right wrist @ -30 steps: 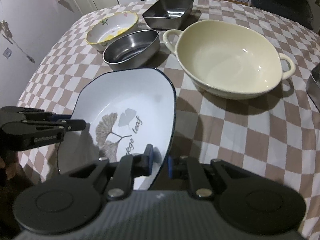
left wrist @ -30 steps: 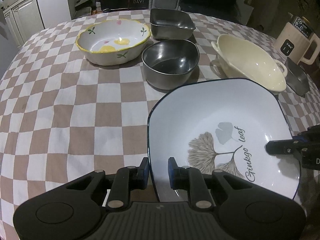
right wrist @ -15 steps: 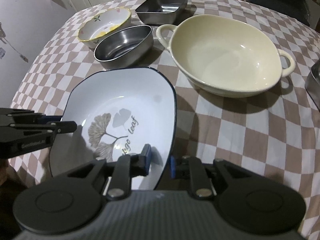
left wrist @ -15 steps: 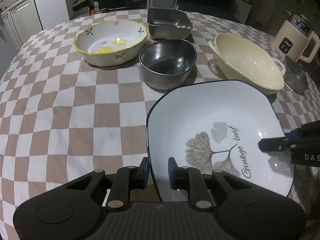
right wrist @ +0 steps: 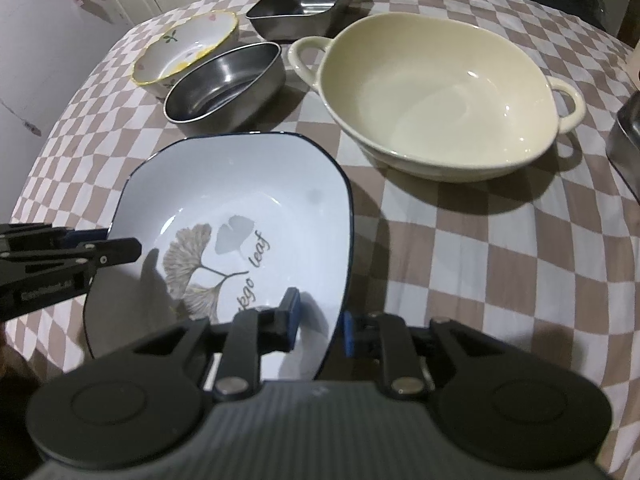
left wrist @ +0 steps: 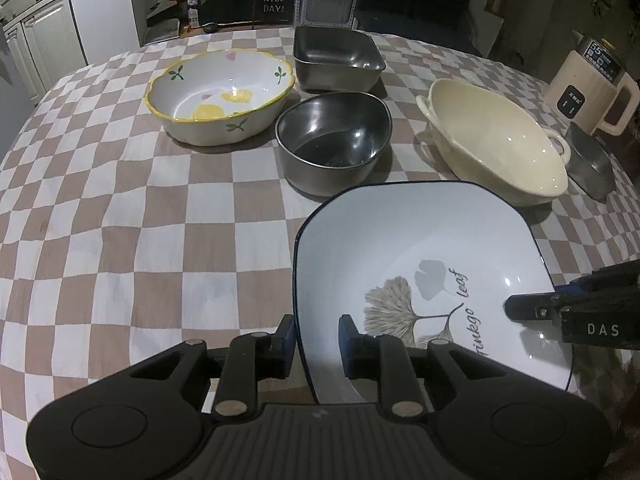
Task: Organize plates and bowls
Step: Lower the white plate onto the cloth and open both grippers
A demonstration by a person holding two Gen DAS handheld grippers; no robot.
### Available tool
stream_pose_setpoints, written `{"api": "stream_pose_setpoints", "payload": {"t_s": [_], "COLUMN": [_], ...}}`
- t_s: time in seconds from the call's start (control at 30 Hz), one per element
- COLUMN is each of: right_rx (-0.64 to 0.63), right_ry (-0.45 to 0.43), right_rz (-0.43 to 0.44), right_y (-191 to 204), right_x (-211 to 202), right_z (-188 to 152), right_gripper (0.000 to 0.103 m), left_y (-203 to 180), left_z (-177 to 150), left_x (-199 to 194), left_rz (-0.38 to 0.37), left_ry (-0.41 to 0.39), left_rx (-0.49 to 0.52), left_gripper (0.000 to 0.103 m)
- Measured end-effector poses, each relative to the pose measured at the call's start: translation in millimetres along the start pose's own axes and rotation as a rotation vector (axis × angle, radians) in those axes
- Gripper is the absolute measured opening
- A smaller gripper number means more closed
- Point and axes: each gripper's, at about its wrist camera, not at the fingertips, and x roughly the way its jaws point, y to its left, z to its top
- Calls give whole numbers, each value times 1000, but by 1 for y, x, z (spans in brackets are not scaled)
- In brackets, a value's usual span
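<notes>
Both grippers straddle opposite edges of the white plate (left wrist: 420, 256) near the tabletop's (left wrist: 140, 240) front, the right gripper (right wrist: 318, 320) just opening, the left gripper (left wrist: 316, 340) barely parted; release evenly to avoid tipping.

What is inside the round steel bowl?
The steel bowl looks empty: only its dark, shiny bottom shows. Its near inner wall is hidden by the rim.

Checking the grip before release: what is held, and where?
The ginkgo plate: the left gripper pinches its left rim; the right gripper, straddling the opposite rim, has just been opening its jaws.
</notes>
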Motion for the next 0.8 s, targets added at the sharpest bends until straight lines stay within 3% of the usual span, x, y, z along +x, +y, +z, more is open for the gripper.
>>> {"api": "stream_pose_setpoints", "payload": {"t_s": [0.33, 0.63, 0.7, 0.8], "right_rx": [13, -2, -27, -43], "right_ry": [12, -11, -17, -13], "right_rz": [2, -17, -34, -59], "right_y": [-5, -2, 1, 4], "right_x": [6, 5, 5, 4], "right_z": [1, 0, -1, -2], "right_gripper": [27, 27, 31, 42], "left_y": [1, 1, 1, 3], "left_z": [2, -3, -3, -2], "left_x": [-1, 4, 2, -3], "left_rz": [-13, -24, -34, -49], "left_ry": [20, 83, 83, 71], "left_rx": [10, -6, -19, -36], "left_gripper": [24, 26, 29, 41]}}
